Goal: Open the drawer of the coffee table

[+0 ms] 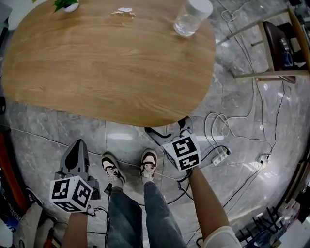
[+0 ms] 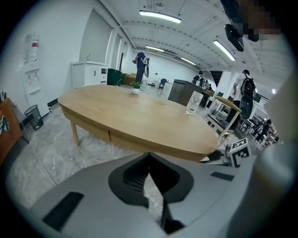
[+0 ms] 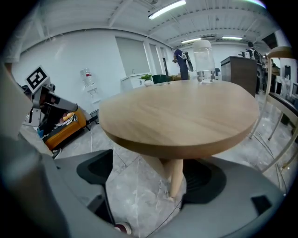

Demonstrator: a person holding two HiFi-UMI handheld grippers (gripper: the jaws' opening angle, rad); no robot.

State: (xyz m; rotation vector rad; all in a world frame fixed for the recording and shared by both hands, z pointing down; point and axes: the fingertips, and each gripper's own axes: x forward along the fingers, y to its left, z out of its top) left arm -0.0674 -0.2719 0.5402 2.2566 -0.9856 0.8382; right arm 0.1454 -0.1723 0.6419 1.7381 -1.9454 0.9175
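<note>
**Both grippers low at the near edge of the coffee table, drawer shut**

Grey marble-look floor w/ loose cables and a white power strip (image 1: 220, 156). On it stands the coffee table (image 1: 111, 63), an oval of light wood. Its tabletop carries a clear jar (image 1: 192, 17) w/ white lid nr the far right edge, and a small green plant (image 1: 65, 5) at the far left.

The drawer (image 2: 117, 138) shows only in the left gripper view, as part of the band under the tabletop, beside a vertical seam. It lies flush w/ the band, i.e. closed.

The left gripper (image 2: 149, 155) is clenched: jaw tips meet, nothing held, only a thin slice of floor shows behind them. In the head view it is low over the floor, just in front of the table and left of the person's shoes (image 1: 114, 170).

The right gripper (image 3: 146, 179) is released, jaws wide apart. A wooden table leg (image 3: 177, 179) and the floor show in the gap; no contact w/ the leg can be seen. In the head view its jaws reach just under the near edge of the tabletop, right of the shoes.
</note>
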